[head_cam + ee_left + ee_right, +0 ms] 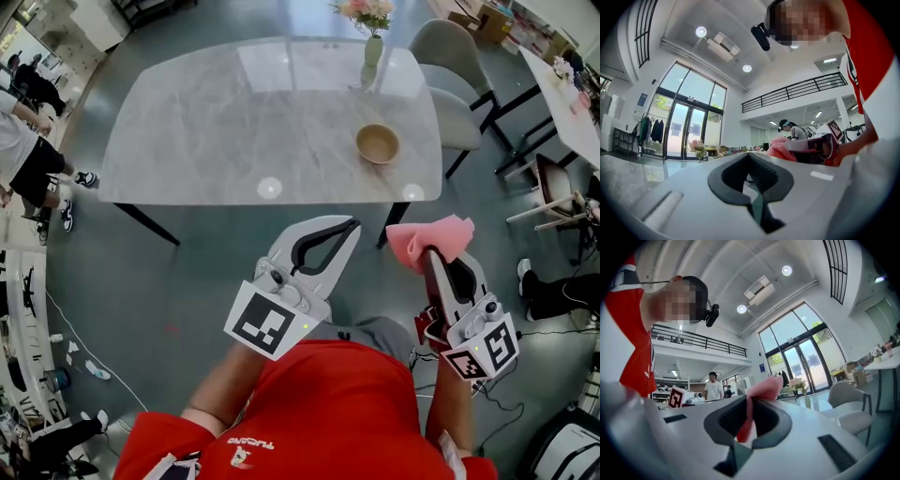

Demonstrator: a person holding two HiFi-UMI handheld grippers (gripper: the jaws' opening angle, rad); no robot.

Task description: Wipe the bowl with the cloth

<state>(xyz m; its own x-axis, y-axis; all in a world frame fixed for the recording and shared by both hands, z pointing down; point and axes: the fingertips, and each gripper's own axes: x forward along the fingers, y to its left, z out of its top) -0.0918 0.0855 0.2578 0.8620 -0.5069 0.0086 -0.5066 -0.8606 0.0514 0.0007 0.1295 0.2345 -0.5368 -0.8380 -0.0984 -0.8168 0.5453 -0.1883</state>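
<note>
Bowl (pixel 378 143), tan and upright, sat near the right end of the grey marble table (pixel 216 131), a little nearer the person than a vase of flowers (pixel 372 42), and well apart from both grippers, which were held off the table's near edge over the floor. The right gripper (pixel 433 253) had its jaws pinched on a pink cloth (pixel 429 236), a fold standing up past the tips. The left gripper (pixel 351 227) was fully closed with nothing between its jaws.

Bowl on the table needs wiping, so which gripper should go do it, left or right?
Right, most likely. The right gripper pinches the pink cloth in its jaws; the left gripper is shut on nothing. The bowl sits on the table ahead.
</note>
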